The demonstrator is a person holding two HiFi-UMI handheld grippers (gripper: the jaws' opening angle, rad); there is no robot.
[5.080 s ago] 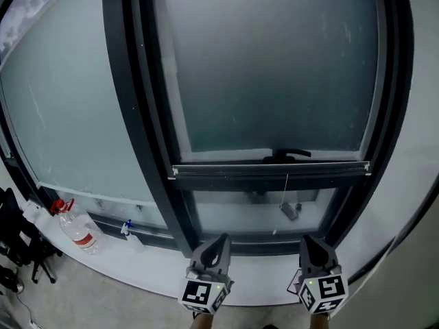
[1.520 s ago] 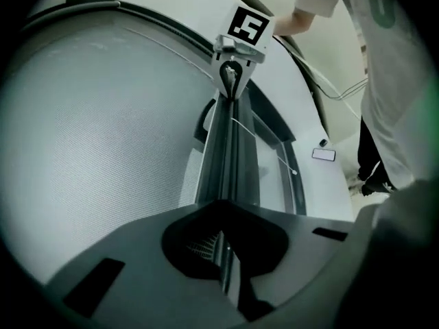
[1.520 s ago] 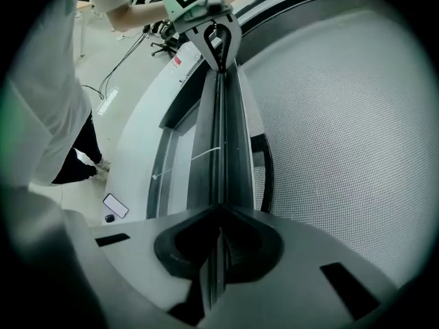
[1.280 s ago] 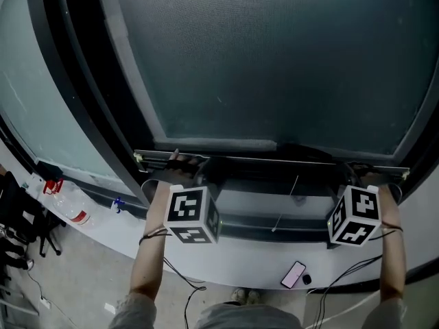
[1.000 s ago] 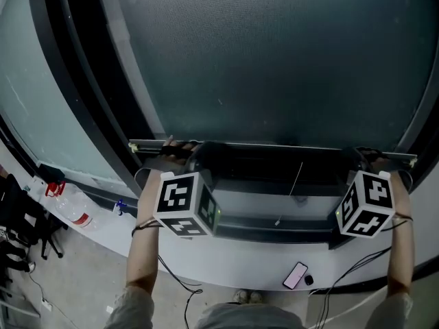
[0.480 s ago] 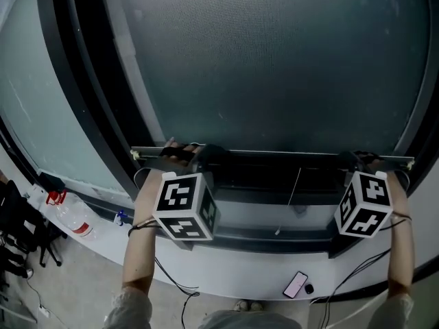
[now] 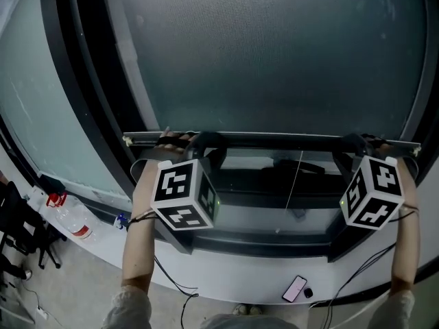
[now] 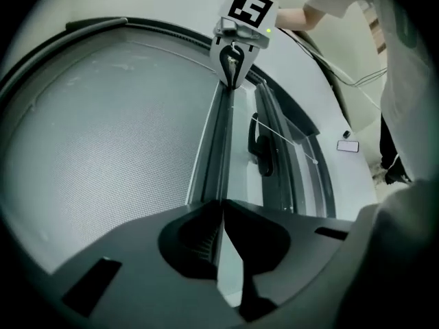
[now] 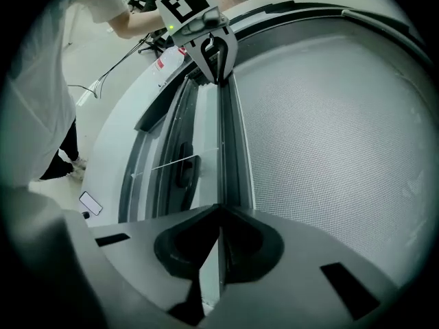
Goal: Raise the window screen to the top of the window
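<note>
The grey mesh window screen fills the window frame, and its thin bottom bar runs level across the head view. My left gripper is shut on the bar near its left end, my right gripper near its right end. In the left gripper view the jaws pinch the bar's thin edge, with the mesh to the left. The right gripper view shows its jaws pinched on the same bar, the mesh to the right. Below the bar the black window handle shows.
A thin pull cord hangs from the bar past the handle. On the pale sill lies a phone. At the far left stand a clear bottle with a red cap and a small spray bottle. Dark window frames flank the screen.
Both grippers have risen together with the screen's bottom bar. The gap beneath the bar is taller, and more of the window handle and glass shows there.
</note>
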